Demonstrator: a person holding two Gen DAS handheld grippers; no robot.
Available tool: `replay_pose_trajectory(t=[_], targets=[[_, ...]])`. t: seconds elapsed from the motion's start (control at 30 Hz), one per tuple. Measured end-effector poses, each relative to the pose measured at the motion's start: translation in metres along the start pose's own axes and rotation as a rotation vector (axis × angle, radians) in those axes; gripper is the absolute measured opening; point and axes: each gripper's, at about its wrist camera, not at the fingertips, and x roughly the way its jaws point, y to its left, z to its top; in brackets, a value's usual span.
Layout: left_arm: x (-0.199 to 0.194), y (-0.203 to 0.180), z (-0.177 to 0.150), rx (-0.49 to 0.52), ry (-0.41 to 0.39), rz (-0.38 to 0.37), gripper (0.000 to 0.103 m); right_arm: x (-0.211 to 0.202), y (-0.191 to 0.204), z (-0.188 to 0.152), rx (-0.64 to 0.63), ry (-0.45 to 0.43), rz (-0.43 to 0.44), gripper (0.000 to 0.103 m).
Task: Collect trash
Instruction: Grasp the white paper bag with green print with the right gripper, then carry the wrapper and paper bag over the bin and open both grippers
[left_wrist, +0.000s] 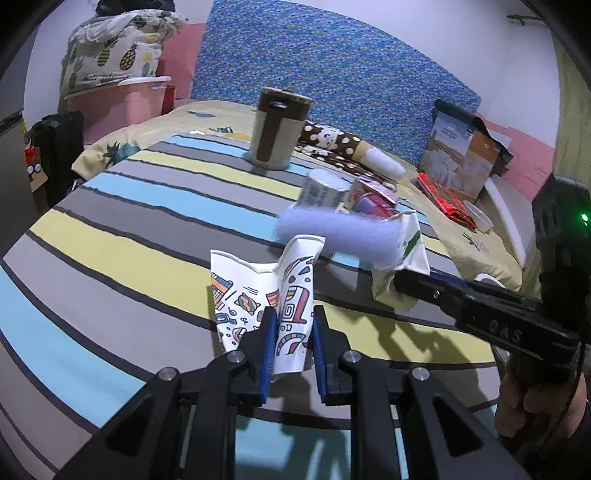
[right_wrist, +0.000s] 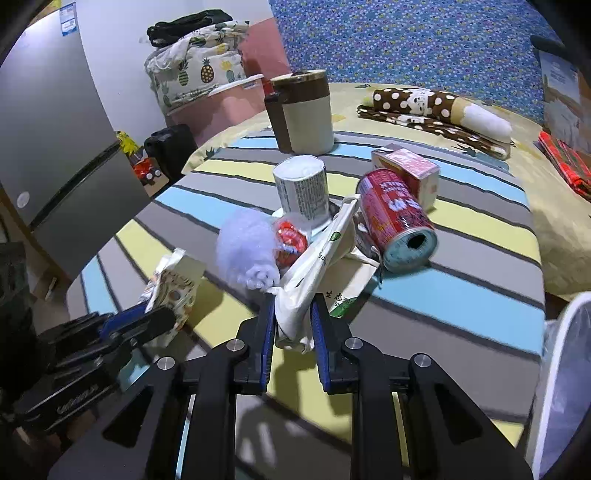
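Gripping a crushed paper cup (left_wrist: 258, 299) at the left, the left claw (left_wrist: 294, 345) has its pads pressed on the patterned wall, with the cup lifted just above the striped tabletop (left_wrist: 110, 236). To its right, the right claw (right_wrist: 293, 334) is clamped on the white plastic bag (right_wrist: 314, 280), whose gathered neck sits between the pads. The rest of the trash lies in a heap just beyond the bag: a fluffy lilac wad (right_wrist: 245, 251), a small red wrapper (right_wrist: 291, 240), an upturned white tub (right_wrist: 301, 188), a red can (right_wrist: 397, 219) on its side and a pink carton (right_wrist: 406, 166) behind it. A white bin (right_wrist: 561, 369) stands at the far right edge.

To do this step well, the right hand would best lift the bag slowly and straight up, since the wad and wrapper touch it and could be dragged or spilled. The cup seems ready to go into the bag or the bin; keeping both grips firm matters, as thin plastic slips.

The letters "DAS" can be read on the right claw's arm in the left view. The can and tub carry print too blurred to read.
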Motion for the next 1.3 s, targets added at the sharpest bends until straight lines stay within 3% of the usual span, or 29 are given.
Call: replay_pose_trajectory(t=[0.7,1.3], targets=[[-0.033,-0.084,-0.004,0.111,-0.01,-0.105,0.019,-0.074,-0.033,-0.032,0.084,-0.116,-0.033,0.021],[-0.017,-0.176,-0.009,0.264,0.045,-0.223,0.019,-0.126,-0.099,-0.067,0.237,-0.191,-0.175,0.021]])
